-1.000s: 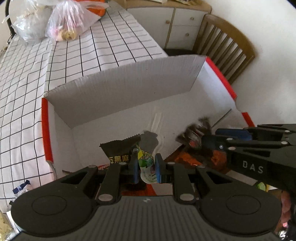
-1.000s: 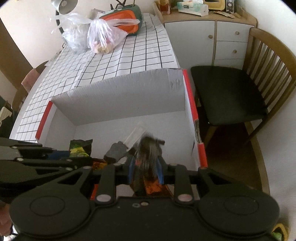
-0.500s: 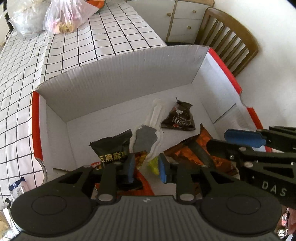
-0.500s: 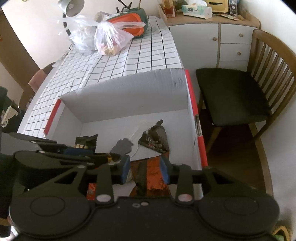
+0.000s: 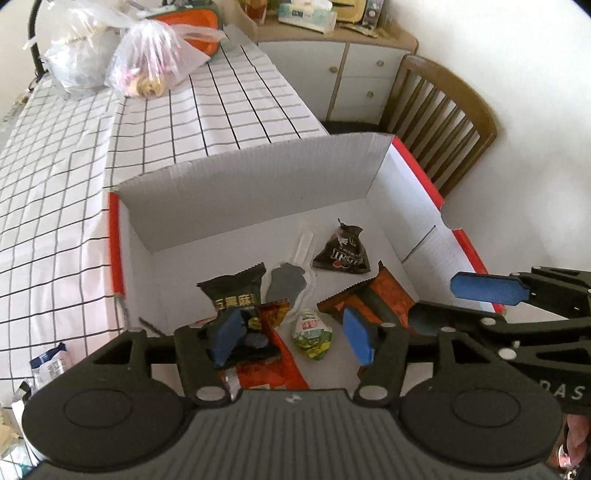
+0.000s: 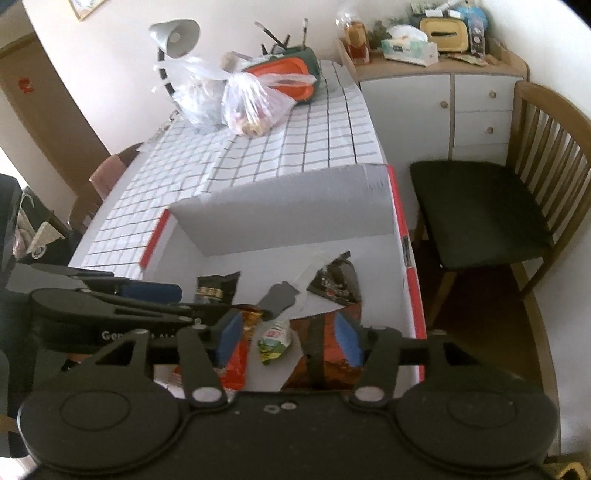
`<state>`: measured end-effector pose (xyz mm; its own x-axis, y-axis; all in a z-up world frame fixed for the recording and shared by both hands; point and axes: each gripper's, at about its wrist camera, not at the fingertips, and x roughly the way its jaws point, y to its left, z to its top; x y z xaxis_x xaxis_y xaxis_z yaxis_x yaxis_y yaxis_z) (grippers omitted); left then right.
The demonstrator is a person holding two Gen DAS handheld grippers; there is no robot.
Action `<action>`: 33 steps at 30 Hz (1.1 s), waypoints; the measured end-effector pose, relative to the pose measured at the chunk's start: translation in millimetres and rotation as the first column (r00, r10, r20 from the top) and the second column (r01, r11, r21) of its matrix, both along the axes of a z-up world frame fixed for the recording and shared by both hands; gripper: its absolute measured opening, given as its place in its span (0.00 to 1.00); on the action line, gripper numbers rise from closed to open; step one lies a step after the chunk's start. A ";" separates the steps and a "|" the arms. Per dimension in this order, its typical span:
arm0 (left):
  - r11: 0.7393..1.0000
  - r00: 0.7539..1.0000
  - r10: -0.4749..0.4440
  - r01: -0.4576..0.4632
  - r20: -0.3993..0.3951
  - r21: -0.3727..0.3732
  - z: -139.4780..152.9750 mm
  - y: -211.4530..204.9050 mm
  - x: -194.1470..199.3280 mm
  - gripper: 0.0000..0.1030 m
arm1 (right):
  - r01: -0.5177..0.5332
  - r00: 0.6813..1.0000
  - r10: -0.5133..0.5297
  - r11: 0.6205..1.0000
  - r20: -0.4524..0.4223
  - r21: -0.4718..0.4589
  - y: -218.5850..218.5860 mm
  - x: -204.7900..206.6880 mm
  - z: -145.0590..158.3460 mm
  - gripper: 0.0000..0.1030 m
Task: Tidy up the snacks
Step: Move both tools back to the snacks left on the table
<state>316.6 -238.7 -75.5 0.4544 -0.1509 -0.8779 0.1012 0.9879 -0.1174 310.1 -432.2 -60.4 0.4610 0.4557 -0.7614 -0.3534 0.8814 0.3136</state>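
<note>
Now both jaws just opened: left gripper and right gripper gaped empty over corrugated white box; crinkly egg-shaped foil snack lay loose inside.

This is a lived-in home dining room. The worktop is a dining table under a white tablecloth with a black grid, and a slatted wooden dining chair with a dark seat cushion stands beside it. Against the plain pale wall sits a low white sideboard with round knobs and a wooden top, crowded with a green tissue box and other household odds and ends. On the far end of the table lie knotted clear plastic shopping bags, with a grey desk lamp over them.
</note>
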 end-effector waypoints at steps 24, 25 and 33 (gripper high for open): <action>0.994 0.976 0.107 -0.104 0.191 -0.025 55.1 60.7 -101.4 0.69 | -0.093 0.985 0.083 0.994 0.150 0.055 33.4 -68.7 48.0 0.92; 0.994 0.974 0.110 -0.107 0.197 -0.026 56.2 64.8 -105.5 0.69 | -0.095 0.985 0.085 0.994 0.153 0.058 36.2 -70.9 49.0 0.93; 0.987 0.963 0.156 -0.147 0.218 -0.060 60.8 111.2 -136.8 0.78 | -0.130 0.977 0.115 0.989 0.181 0.075 73.5 -93.8 56.8 0.96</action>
